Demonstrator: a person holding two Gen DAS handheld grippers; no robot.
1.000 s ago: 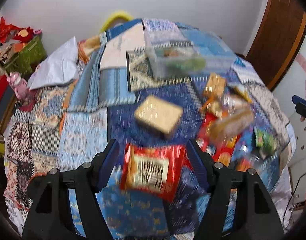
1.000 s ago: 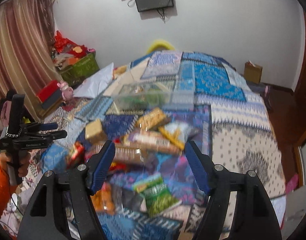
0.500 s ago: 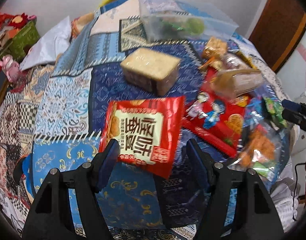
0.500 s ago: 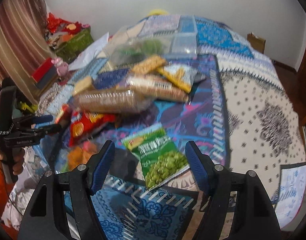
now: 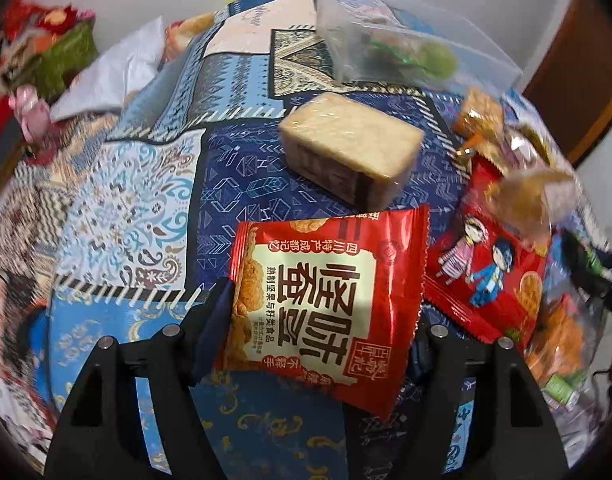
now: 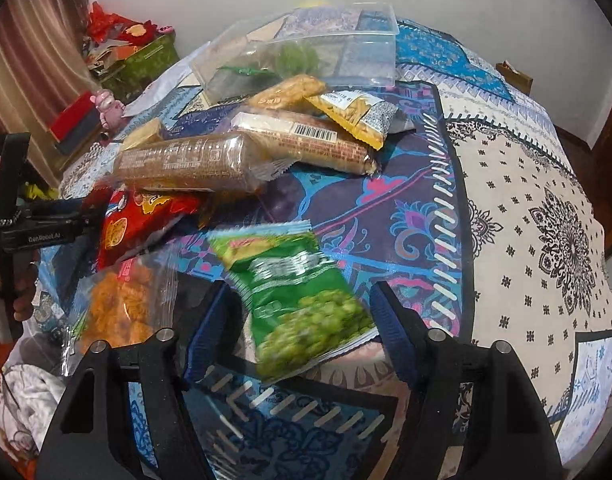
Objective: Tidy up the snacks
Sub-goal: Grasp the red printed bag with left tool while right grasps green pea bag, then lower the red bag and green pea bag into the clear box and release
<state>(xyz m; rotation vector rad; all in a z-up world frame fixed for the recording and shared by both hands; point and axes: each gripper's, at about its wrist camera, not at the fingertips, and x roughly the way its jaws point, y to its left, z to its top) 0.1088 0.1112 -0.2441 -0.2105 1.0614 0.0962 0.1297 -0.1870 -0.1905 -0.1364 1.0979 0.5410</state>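
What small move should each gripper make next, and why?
Probably close both. The left gripper stands open around the red snack packet, the right gripper open around the green pea packet; both packets lie between the jaws on the bedspread, ungripped.

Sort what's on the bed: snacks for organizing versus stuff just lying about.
For the job: red snack packet, green pea packet, wrapped cracker block, long biscuit roll, clear plastic bin.

Lying about: white pillow, pink toy, green box.
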